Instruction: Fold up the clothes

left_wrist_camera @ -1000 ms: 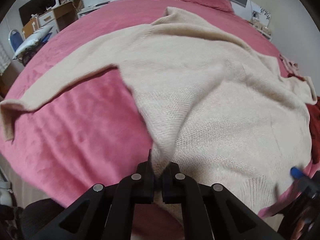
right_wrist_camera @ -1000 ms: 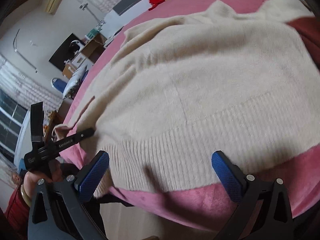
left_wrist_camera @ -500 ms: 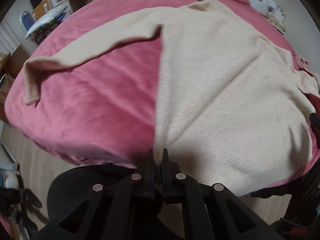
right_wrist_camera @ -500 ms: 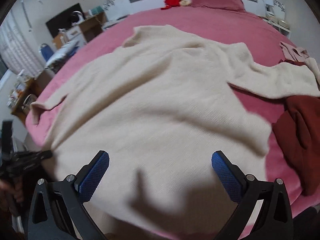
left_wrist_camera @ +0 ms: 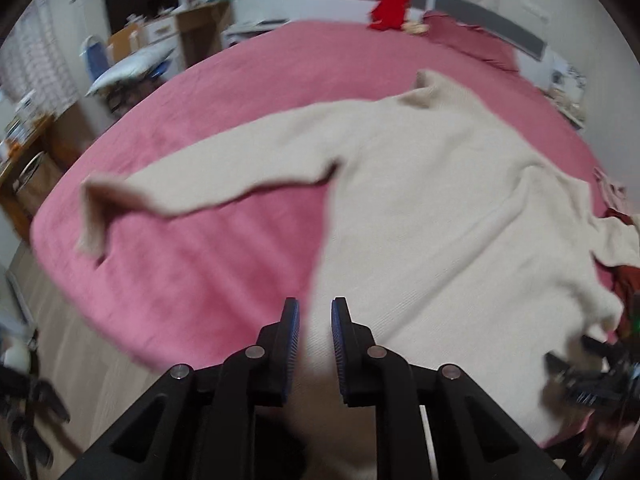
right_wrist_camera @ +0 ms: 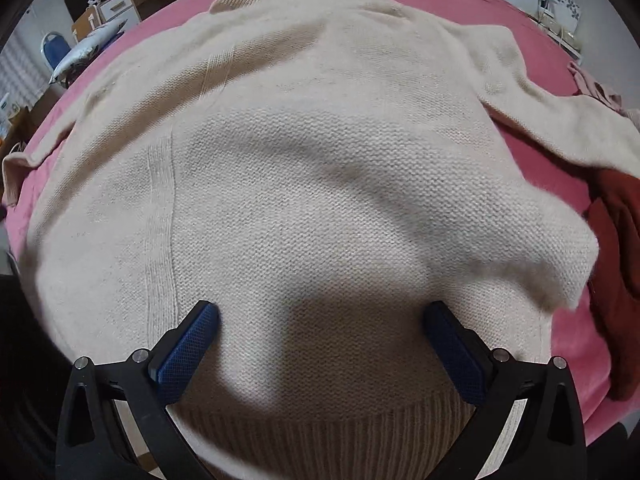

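A wide bed covered with a pink plush blanket (left_wrist_camera: 224, 112) fills most of both views, its near edge curving down toward a pale wood floor at the lower left. Spread flat across the bed's near half lies a large cream knitted sweater (left_wrist_camera: 432, 216), collar pointing toward the far headboard edge and ribbed hem (right_wrist_camera: 320, 432) draped over the near edge of the bed. One long sleeve (left_wrist_camera: 208, 184) stretches out toward the bed's left edge with its cuff turned up, while the other sleeve (right_wrist_camera: 560, 128) runs toward the right edge. Against that right edge, just beside the sweater's lower side, sits a crumpled dark red garment (right_wrist_camera: 620, 280), partly overlapped by the sleeve. A bright red cloth (left_wrist_camera: 390, 6) and a maroon pillow (left_wrist_camera: 472, 40) rest at the far headboard edge. The left tongs (left_wrist_camera: 315, 316) hover over the sweater's lower left side seam, the blue-padded fingers a narrow gap apart with nothing clamped between them; this view is smeared by motion. The right tongs (right_wrist_camera: 320, 320) are spread wide above the sweater's lower middle, near the hem, their blue pads (right_wrist_camera: 188, 344) on either side of a soft shadow on the knit, gripping nothing.
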